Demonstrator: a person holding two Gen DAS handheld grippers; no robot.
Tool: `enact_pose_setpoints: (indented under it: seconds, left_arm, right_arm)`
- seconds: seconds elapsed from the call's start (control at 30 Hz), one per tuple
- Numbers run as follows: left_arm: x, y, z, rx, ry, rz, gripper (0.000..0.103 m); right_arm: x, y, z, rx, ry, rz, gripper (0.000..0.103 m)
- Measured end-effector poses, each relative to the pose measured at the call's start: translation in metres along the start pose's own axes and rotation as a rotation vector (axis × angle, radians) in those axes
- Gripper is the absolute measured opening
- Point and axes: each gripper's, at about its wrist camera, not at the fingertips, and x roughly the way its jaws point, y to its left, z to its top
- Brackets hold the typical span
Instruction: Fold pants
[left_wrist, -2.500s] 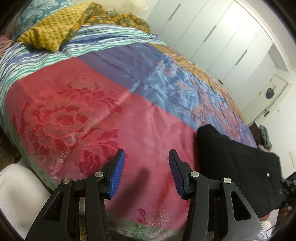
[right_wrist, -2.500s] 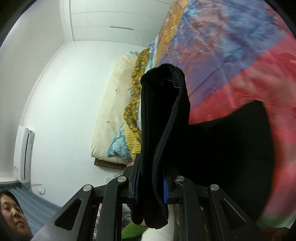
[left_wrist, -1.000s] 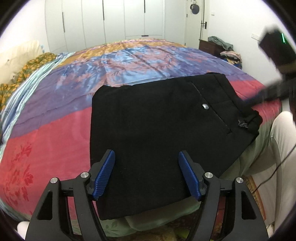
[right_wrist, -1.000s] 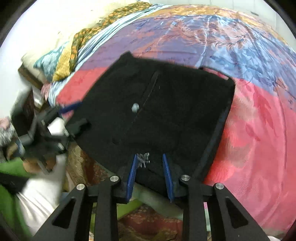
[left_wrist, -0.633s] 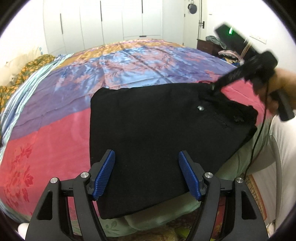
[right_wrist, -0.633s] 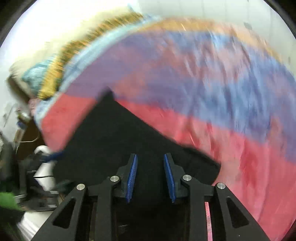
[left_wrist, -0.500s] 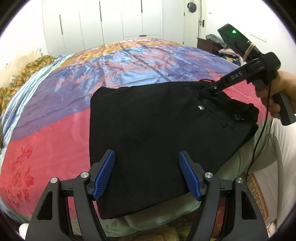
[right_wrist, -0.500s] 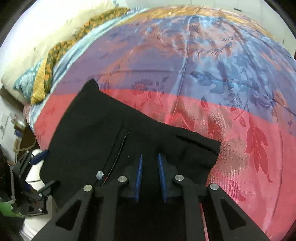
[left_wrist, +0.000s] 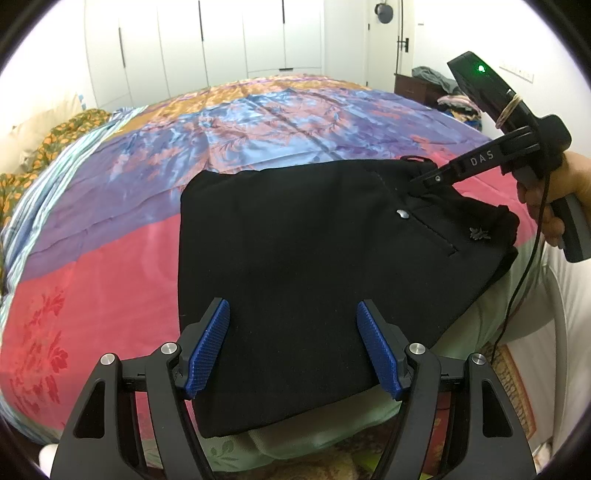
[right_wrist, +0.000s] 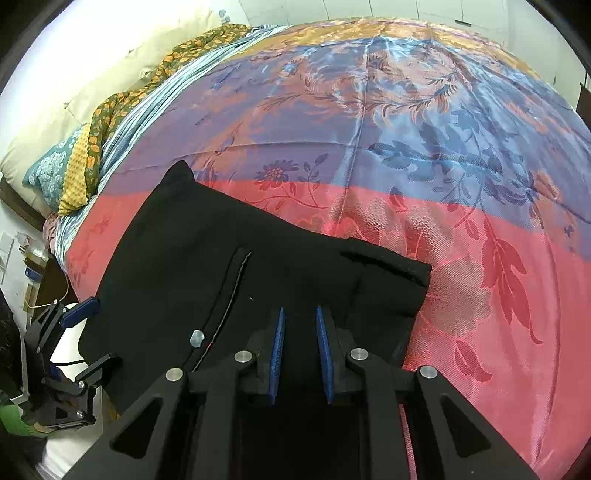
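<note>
Our right tongs, nearly shut, press on the folded pants at the waistband; whether they pinch cloth we cannot tell. Our left tongs hover released above. The fold looks nearly complete; next comes smoothing flat on the bed.

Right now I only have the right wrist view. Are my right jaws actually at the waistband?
Observer: From the left wrist view, the right gripper touches the pants just below a belt loop. Its jaws have just been closing over the cloth. I can't tell if they've pinched it.
Operator: And the left gripper?
Observer: The left gripper hangs open above the pants' near end, gripping nothing.
Operator: Is that end fully on the bed?
Observer: No, its near edge runs past the bedspread's red onto the green border.
</note>
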Motion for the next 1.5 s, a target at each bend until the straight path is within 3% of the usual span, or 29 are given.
enact_pose_setpoints:
  seconds: [0.13, 0.27, 0.47, 0.57, 0.63, 0.7, 0.77, 0.83, 0.87, 0.93, 1.0, 1.07, 1.13, 1.23, 1.43, 1.5]
  left_arm:
    - [0.0, 0.0, 0.0, 0.0, 0.002, 0.001, 0.072]
    - [0.001, 0.002, -0.001, -0.006, 0.006, -0.003, 0.073]
    - [0.004, 0.002, 0.0, -0.013, 0.009, -0.002, 0.073]
    - [0.005, 0.003, 0.0, -0.016, 0.013, -0.009, 0.075]
    - [0.003, 0.004, 0.001, -0.008, 0.029, -0.026, 0.077]
    - [-0.001, 0.004, 0.002, -0.004, 0.049, -0.016, 0.079]
    - [-0.012, 0.017, 0.004, -0.067, 0.062, -0.056, 0.085]
    - [-0.019, 0.043, 0.003, -0.2, 0.064, -0.143, 0.086]
    - [-0.019, 0.054, 0.003, -0.251, 0.071, -0.171, 0.086]
    - [-0.014, 0.079, 0.002, -0.344, 0.1, -0.213, 0.086]
    - [-0.006, 0.098, 0.002, -0.403, 0.124, -0.238, 0.086]
    - [0.007, 0.117, 0.005, -0.463, 0.159, -0.315, 0.086]
    - [0.024, 0.126, 0.006, -0.504, 0.214, -0.389, 0.086]
    - [0.044, 0.126, 0.004, -0.51, 0.273, -0.423, 0.086]
    - [0.079, 0.111, 0.009, -0.513, 0.316, -0.515, 0.086]
    - [0.087, 0.105, 0.014, -0.521, 0.328, -0.508, 0.081]
  right_arm:
    - [-0.003, 0.003, 0.0, -0.007, -0.008, -0.019, 0.019]
    - [-0.03, 0.026, -0.008, -0.1, -0.05, -0.09, 0.02]
    - [-0.089, 0.078, -0.052, -0.297, -0.116, -0.052, 0.02]
    - [-0.074, 0.083, -0.078, -0.322, -0.034, -0.083, 0.035]
    - [-0.056, 0.069, -0.095, -0.279, 0.047, -0.082, 0.035]
    - [-0.069, 0.06, -0.1, -0.211, 0.008, -0.029, 0.035]
    - [-0.086, 0.053, -0.099, -0.173, -0.008, -0.013, 0.039]
    - [-0.103, 0.04, -0.098, -0.138, -0.05, -0.037, 0.07]
    - [-0.11, 0.032, -0.098, -0.12, -0.073, -0.033, 0.074]
    - [-0.116, 0.01, -0.096, -0.044, -0.096, 0.017, 0.075]
    - [-0.11, -0.01, -0.09, 0.048, -0.096, 0.119, 0.075]
    - [-0.096, -0.028, -0.087, 0.138, -0.08, 0.215, 0.075]
    - [-0.072, -0.045, -0.086, 0.225, -0.038, 0.253, 0.075]
    - [-0.048, -0.057, -0.083, 0.289, 0.006, 0.263, 0.076]
    - [-0.012, -0.074, -0.074, 0.389, 0.044, 0.426, 0.08]
    - [-0.001, -0.073, -0.068, 0.389, 0.071, 0.456, 0.077]
